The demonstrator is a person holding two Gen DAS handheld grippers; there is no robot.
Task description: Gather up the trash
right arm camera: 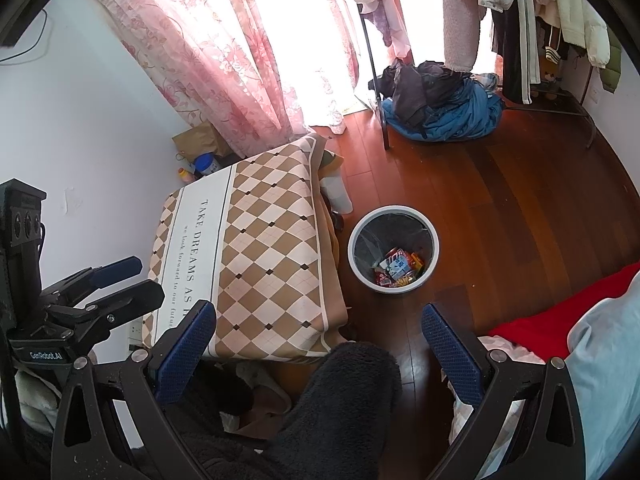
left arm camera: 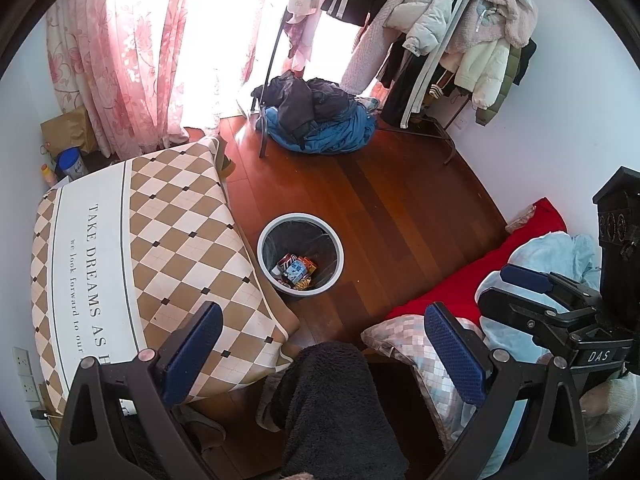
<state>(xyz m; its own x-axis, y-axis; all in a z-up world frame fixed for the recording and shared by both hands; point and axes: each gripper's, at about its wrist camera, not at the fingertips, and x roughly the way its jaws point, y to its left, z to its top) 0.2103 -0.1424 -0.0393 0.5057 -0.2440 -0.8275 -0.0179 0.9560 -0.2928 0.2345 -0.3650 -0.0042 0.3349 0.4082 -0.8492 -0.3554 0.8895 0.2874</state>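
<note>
We see both grippers, left (left arm camera: 323, 354) and right (right arm camera: 319, 350), jaws wide, holding nothing. Wrappers (left arm camera: 297, 271) lie in the bin (left arm camera: 264, 236) on the floor (left arm camera: 400, 208).

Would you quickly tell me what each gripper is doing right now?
Left gripper: open, holding nothing.
Right gripper: open, holding nothing.

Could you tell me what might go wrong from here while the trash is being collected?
The bin stands close beside the draped table, so a gripper reaching in could snag the tablecloth. Both the left gripper and right gripper are open and empty, high above it; the wrappers lie deep inside, an awkward reach.
</note>
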